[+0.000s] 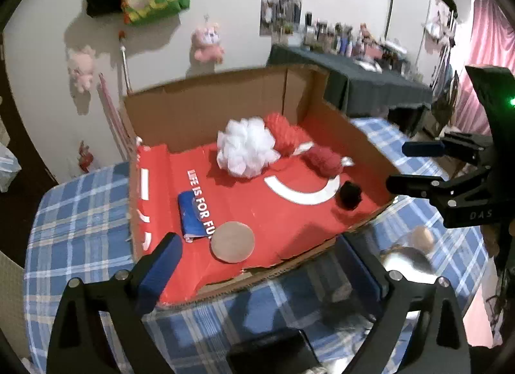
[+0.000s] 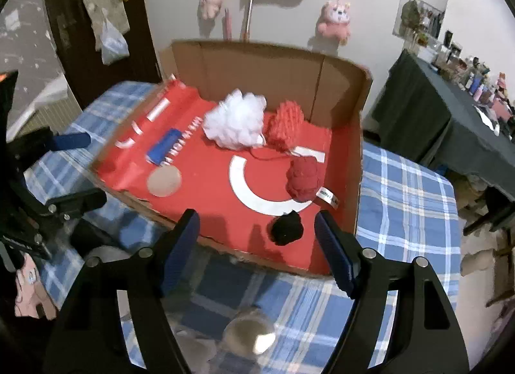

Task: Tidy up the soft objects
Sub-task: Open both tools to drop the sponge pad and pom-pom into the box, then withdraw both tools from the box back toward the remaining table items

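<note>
Both the left gripper [image 1: 257, 264] and right gripper [image 2: 257, 245] hang spread, empty, before the cardboard box [image 2: 273, 62].

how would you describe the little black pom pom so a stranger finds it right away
Find the open cardboard box with the red floor. Near its front edge, just outside the white printed arc, sits the small black fluffy pom-pom; it is the only black item, and smaller than the red yarn ball behind it.
</note>
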`<state>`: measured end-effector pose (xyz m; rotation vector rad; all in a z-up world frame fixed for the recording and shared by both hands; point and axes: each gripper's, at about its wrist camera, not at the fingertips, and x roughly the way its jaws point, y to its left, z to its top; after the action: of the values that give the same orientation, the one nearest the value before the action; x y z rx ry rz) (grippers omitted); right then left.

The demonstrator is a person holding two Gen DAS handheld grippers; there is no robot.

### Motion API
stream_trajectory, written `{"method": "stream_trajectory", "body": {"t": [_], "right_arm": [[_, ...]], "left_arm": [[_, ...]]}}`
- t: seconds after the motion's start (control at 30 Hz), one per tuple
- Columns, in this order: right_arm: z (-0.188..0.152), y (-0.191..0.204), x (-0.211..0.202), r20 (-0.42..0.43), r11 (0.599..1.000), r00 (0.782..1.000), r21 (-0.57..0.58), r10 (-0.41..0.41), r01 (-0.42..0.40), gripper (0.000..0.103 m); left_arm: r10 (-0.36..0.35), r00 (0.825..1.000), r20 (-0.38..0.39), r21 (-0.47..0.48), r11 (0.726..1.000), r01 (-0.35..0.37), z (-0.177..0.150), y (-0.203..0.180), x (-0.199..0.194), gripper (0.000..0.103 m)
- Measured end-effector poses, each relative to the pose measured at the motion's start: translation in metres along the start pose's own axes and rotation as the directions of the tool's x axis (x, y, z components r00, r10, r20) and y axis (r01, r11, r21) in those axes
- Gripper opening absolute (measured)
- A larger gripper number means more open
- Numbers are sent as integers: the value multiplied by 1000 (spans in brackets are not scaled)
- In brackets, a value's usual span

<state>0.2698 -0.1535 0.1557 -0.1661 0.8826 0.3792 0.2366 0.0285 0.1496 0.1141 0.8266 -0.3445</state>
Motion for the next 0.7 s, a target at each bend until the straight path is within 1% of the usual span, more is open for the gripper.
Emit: {"method": "stream_trajectory", "body": {"t": [0.07,0.13,0.2,0.27,0.3,0.33,0.53,0.67,0.7], "right_arm": [[-4,3,-16,36,1000,999,13,15,-16,79],[-10,9,-36,85,1000,996,17,23,-25,80],[-18,17,-55,135,1000,991,12,22,-23,81],[-26,23,-70,172,1000,985,8,18,-20,84],[-33,28,-81,203,1000,979,8,11,-13,88],[-37,31,-88,225,1000,974,6,8,-10,90],[-72,51,-128,338,1000,941,7,0,-2,91],[-97,60,-138,391,1000,920,20,-23,16,95],[-104,63,-140,402,999,915,22,-33,26,95]], "left_arm": [[1,999,42,-8,1000,-1,-3,-4,-15,102],[10,996,93,-19,1000,-9,-8,-10,-32,102],[19,990,139,-16,1000,-17,-14,-16,-48,103],[19,984,176,-19,1000,-15,-21,-23,-63,103],[20,982,189,-22,1000,-16,-24,-26,-69,103],[21,977,211,-22,1000,-17,-28,-29,-78,103],[55,947,317,-34,998,-47,-52,-49,-115,103],[71,925,374,-50,997,-56,-73,-62,-133,103],[72,922,380,-55,997,-56,-78,-64,-135,103]]}}
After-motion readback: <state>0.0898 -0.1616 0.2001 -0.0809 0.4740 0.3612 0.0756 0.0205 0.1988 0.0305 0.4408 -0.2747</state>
